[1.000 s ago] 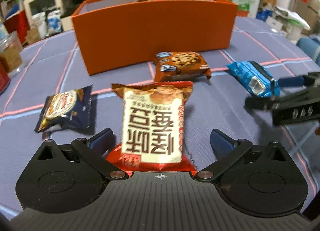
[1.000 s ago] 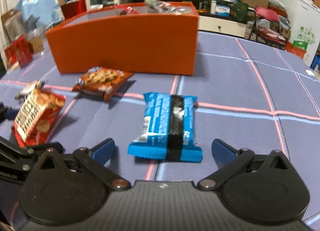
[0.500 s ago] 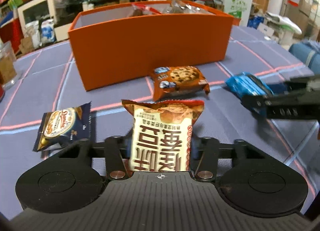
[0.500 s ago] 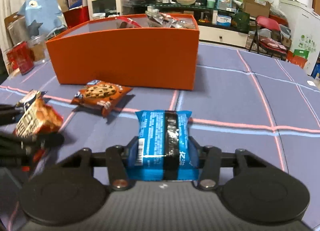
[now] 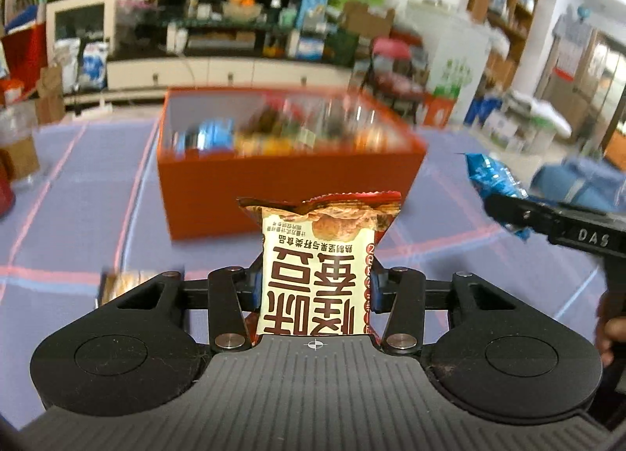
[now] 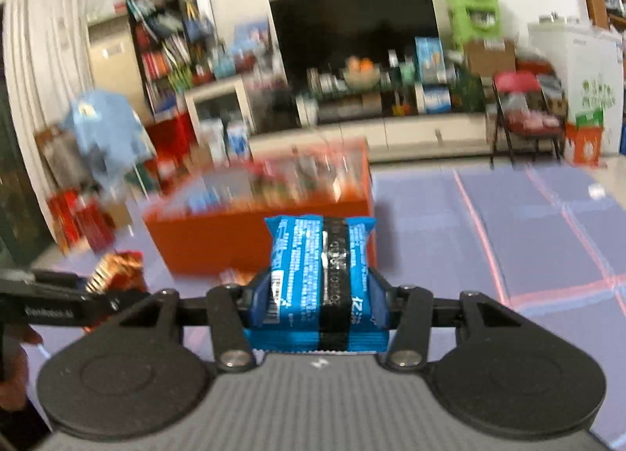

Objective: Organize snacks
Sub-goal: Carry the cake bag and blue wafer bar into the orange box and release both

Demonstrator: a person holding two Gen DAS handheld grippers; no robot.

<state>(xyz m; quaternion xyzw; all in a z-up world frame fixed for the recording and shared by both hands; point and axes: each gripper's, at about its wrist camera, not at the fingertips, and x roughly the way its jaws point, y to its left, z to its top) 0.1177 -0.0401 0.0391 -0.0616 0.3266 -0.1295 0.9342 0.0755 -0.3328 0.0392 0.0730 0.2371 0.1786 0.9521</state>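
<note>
My left gripper [image 5: 315, 286] is shut on a red and cream snack packet [image 5: 317, 267] and holds it above the table, short of the orange box [image 5: 281, 185]. The box holds several snacks. My right gripper [image 6: 319, 296] is shut on a blue snack packet [image 6: 321, 275], also lifted and facing the orange box [image 6: 250, 243]. In the left wrist view the right gripper [image 5: 508, 212] and its blue packet [image 5: 489, 177] are at the right. In the right wrist view the left gripper [image 6: 94, 294] and its red packet [image 6: 117, 267] are at the left.
A dark blue snack packet [image 5: 125, 281] lies on the purple checked tablecloth [image 5: 78, 216], partly hidden behind my left gripper. A jar [image 5: 19, 146] stands at the table's left edge. Shelves, a TV stand and a chair stand beyond the table.
Both grippers have lifted their packets off the table and moved towards the orange box. The cookie packet is hidden from view now. The views are blurred from motion.
</note>
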